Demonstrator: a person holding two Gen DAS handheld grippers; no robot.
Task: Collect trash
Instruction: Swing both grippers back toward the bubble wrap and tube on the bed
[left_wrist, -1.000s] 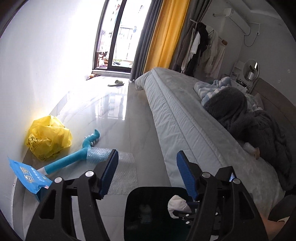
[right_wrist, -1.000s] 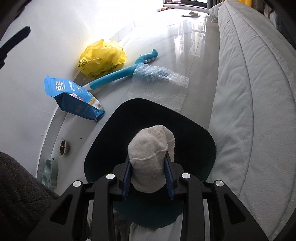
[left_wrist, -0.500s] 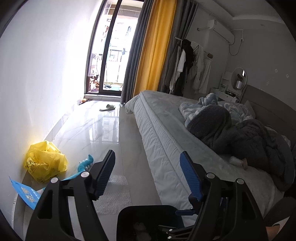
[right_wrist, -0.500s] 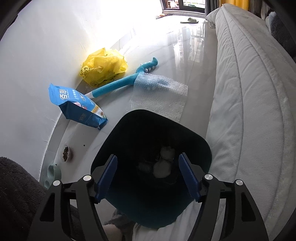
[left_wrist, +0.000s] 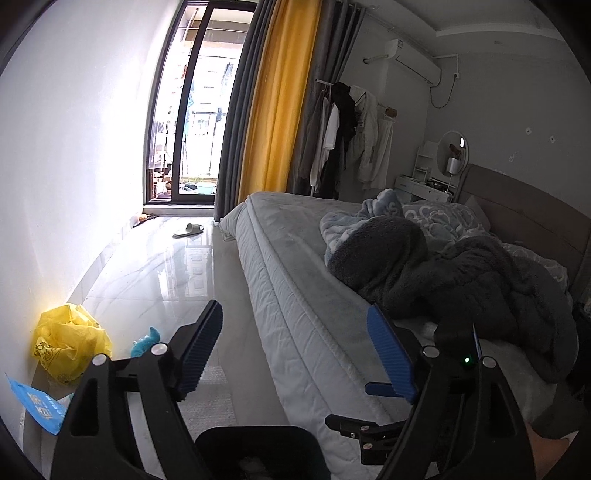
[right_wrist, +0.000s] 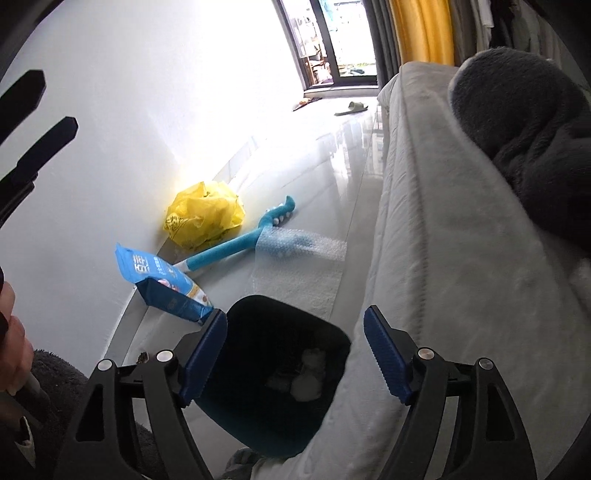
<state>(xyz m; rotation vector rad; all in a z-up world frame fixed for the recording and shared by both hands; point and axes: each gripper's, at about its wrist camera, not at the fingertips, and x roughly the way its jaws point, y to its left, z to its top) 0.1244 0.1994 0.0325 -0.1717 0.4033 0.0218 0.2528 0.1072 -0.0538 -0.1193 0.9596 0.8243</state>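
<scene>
A dark trash bin (right_wrist: 258, 424) stands on the floor beside the bed, with crumpled white tissues (right_wrist: 308, 376) inside; its rim also shows in the left wrist view (left_wrist: 258, 434). My right gripper (right_wrist: 295, 354) is open and empty above the bin. My left gripper (left_wrist: 295, 350) is open and empty, raised and facing along the bed. On the floor by the wall lie a yellow plastic bag (right_wrist: 203, 214), a blue snack packet (right_wrist: 162, 284) and a sheet of bubble wrap (right_wrist: 299, 266). The bag (left_wrist: 68, 343) and packet (left_wrist: 40, 406) also show in the left wrist view.
A blue long-handled brush (right_wrist: 236, 243) lies between the bag and the bubble wrap. The bed (left_wrist: 295, 277) runs along the right with dark blankets (left_wrist: 443, 273) piled on it. A slipper (left_wrist: 188, 230) lies near the balcony door. A white wall borders the left.
My right gripper opened and dropped the white tissue wad into the bin, then lifted and tilted up. My left gripper rose and tilted up toward the room.
</scene>
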